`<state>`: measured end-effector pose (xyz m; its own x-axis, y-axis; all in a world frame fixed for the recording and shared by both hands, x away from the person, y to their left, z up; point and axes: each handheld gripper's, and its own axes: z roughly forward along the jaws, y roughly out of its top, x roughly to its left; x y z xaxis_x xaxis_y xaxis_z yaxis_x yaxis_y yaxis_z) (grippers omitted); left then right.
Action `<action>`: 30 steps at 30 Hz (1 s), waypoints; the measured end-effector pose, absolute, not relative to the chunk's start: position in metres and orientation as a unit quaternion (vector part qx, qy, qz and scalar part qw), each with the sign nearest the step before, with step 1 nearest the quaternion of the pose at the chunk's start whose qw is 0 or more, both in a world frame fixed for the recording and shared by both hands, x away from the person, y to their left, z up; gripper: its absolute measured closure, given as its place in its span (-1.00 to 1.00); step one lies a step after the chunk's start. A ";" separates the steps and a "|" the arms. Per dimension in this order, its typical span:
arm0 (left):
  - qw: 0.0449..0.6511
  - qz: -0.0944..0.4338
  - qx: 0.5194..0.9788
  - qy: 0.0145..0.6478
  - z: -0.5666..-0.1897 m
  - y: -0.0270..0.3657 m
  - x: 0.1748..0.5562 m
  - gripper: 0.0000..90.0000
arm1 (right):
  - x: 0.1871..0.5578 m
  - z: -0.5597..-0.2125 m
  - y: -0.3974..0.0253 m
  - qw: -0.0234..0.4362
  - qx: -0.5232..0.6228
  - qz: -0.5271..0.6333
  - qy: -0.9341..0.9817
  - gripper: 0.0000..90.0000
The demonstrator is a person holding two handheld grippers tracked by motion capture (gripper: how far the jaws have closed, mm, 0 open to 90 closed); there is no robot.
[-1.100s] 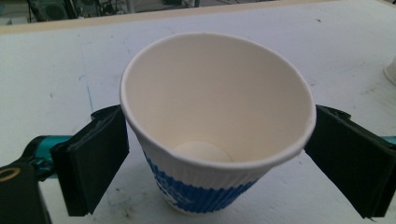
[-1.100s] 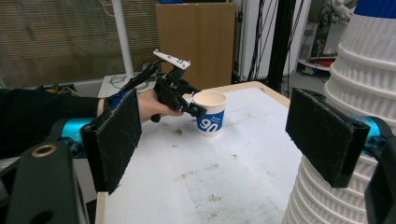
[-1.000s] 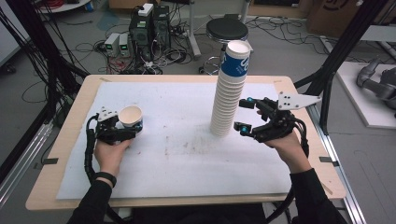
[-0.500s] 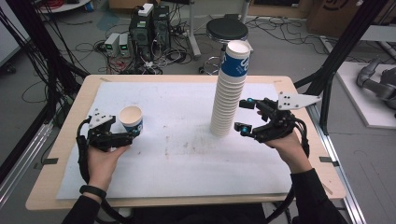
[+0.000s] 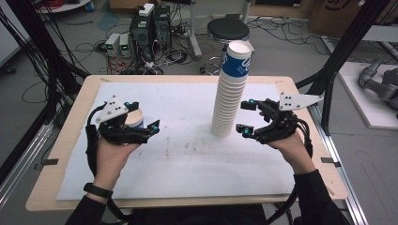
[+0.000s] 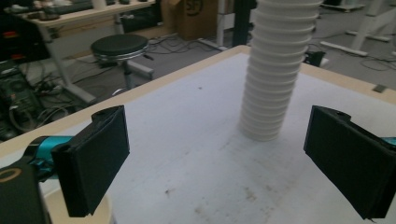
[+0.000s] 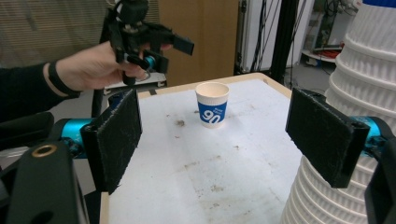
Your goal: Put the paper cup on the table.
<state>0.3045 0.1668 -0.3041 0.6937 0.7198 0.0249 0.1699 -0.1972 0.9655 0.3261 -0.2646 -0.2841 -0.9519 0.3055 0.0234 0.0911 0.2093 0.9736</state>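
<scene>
A tall stack of white paper cups [image 5: 228, 101] with a blue-banded cup on top stands at the table's middle right; its lower part rises ahead in the left gripper view [image 6: 275, 70]. A single blue-and-white cup [image 7: 212, 111] stands upright and alone on the white sheet at the left [image 5: 136, 123]. My left gripper [image 5: 141, 117] hangs open in the air above that cup, apart from it [image 7: 154, 46], with wide empty jaws [image 6: 219, 158]. My right gripper [image 5: 245, 117] is open beside the stack's base, and nothing sits between its pads [image 7: 219, 140].
The white sheet [image 5: 187, 154], marked with small brown stains, covers most of the wooden table [image 5: 70, 140]. A black stool [image 5: 228, 30], computer boxes and cables sit on the floor beyond the far edge. Black frame posts stand at both sides.
My left gripper has come off the single cup, drawn back and lifted above it. The cup stays standing in place. The right gripper and the stack have not moved.
</scene>
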 end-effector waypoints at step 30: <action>0.592 0.169 0.767 0.180 -0.273 0.112 0.318 -0.85 | 0.335 -0.283 -0.267 0.090 0.152 0.605 0.777 -0.59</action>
<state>0.3178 0.1119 -0.2733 0.8780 0.4765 0.0466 0.0757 -0.2343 0.9692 0.3352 -0.2672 -0.2832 -0.9374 0.3455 0.0443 0.1277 0.2226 0.9665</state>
